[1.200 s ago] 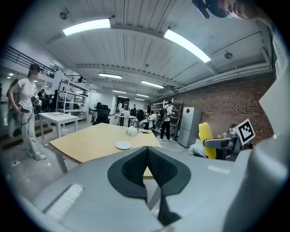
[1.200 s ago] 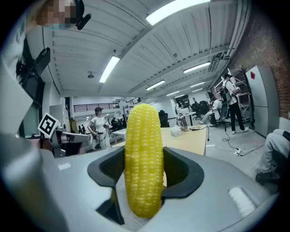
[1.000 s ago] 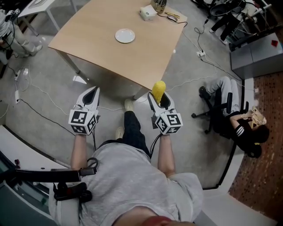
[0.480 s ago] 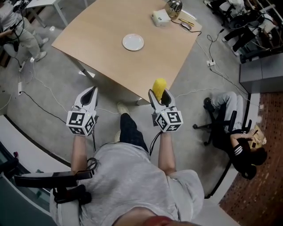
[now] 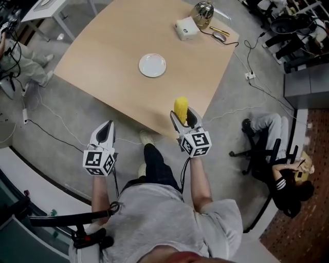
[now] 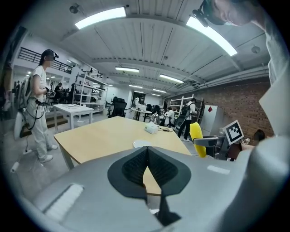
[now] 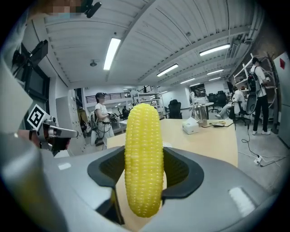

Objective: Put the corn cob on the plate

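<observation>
A yellow corn cob stands upright between the jaws of my right gripper, which is shut on it over the near edge of the wooden table. The white plate lies empty near the table's middle, some way beyond the cob; in the left gripper view the plate shows as a pale disc. My left gripper hangs over the floor short of the table, jaws shut on nothing.
At the table's far corner are a white box, a metal pot and a mouse. A seated person on an office chair is at the right. Cables trail across the floor.
Both grippers and the view have moved toward the table. The corn cob, earlier over the floor, now reaches the table's near edge. The left gripper stays shut and empty.
</observation>
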A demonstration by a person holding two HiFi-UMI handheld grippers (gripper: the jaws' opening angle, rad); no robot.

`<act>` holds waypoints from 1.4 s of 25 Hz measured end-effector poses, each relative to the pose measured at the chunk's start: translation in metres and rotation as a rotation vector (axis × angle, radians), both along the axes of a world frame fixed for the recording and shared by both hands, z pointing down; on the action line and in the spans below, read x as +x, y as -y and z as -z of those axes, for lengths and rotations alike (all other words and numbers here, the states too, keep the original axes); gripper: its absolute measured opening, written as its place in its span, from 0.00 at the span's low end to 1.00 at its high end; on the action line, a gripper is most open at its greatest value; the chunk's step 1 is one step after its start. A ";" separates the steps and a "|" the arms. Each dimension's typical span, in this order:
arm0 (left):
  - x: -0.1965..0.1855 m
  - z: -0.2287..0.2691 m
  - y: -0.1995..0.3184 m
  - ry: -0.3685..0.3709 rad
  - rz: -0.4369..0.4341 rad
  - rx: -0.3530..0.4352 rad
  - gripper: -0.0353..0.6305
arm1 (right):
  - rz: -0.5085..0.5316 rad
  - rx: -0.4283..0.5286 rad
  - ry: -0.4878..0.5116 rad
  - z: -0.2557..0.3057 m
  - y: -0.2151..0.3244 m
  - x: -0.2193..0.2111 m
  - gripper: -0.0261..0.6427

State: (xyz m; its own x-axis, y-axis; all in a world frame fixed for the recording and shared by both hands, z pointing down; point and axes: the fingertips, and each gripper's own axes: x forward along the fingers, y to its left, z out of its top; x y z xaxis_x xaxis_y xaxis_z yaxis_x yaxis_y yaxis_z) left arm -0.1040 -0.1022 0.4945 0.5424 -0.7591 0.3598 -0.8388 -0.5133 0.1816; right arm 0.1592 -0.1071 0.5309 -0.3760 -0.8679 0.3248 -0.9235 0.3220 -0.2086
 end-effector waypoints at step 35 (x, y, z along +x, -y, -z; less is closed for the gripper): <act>-0.007 -0.067 0.105 -0.022 0.098 -0.187 0.08 | 0.192 -0.225 -0.164 -0.095 0.239 -0.042 0.42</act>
